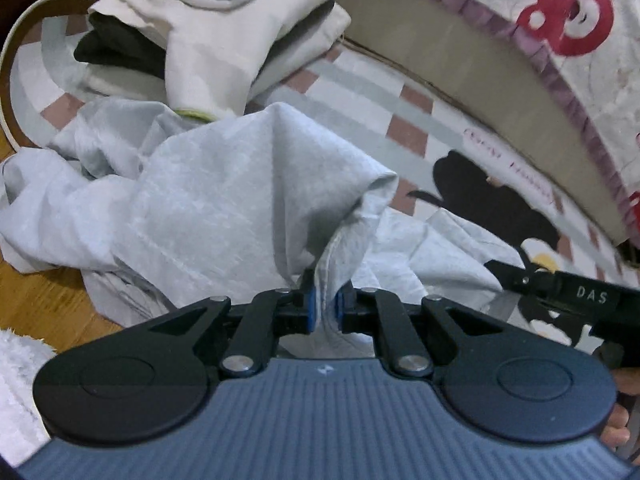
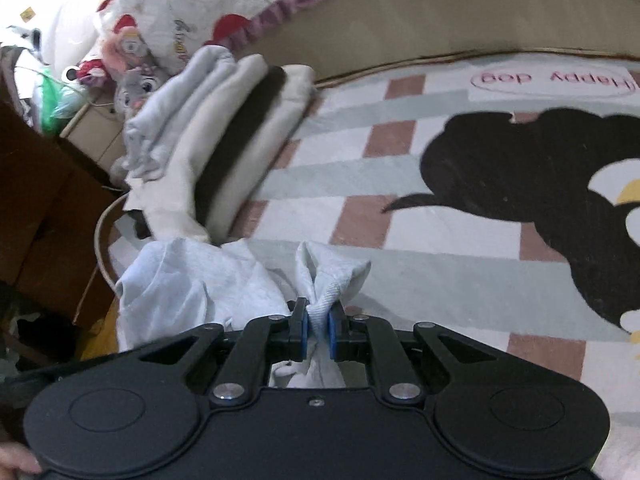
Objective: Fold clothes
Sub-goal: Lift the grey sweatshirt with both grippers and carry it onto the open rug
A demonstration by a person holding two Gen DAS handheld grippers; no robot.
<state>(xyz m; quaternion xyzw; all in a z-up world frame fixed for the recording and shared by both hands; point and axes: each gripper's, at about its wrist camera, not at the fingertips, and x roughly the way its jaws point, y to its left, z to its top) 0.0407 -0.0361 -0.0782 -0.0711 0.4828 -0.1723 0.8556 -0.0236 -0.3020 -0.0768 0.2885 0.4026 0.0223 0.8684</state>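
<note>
A crumpled light grey garment (image 1: 192,200) lies bunched on the checked rug (image 1: 404,128). My left gripper (image 1: 325,304) is shut on a hemmed fold of it, and the cloth rises in a peak just ahead of the blue pads. In the right wrist view the same light grey garment (image 2: 188,284) trails off to the left, and my right gripper (image 2: 317,328) is shut on a thick ribbed edge of it. The other gripper's black body (image 1: 576,300) shows at the right edge of the left wrist view.
A stack of folded clothes (image 1: 224,28), white, grey and black, sits on the rug's far corner (image 2: 224,136). A bed with a bear-print cover (image 1: 560,28) borders the rug. Stuffed toys (image 2: 132,68) and wooden floor (image 1: 44,300) lie to the left. A white fluffy cloth (image 1: 16,384) is near.
</note>
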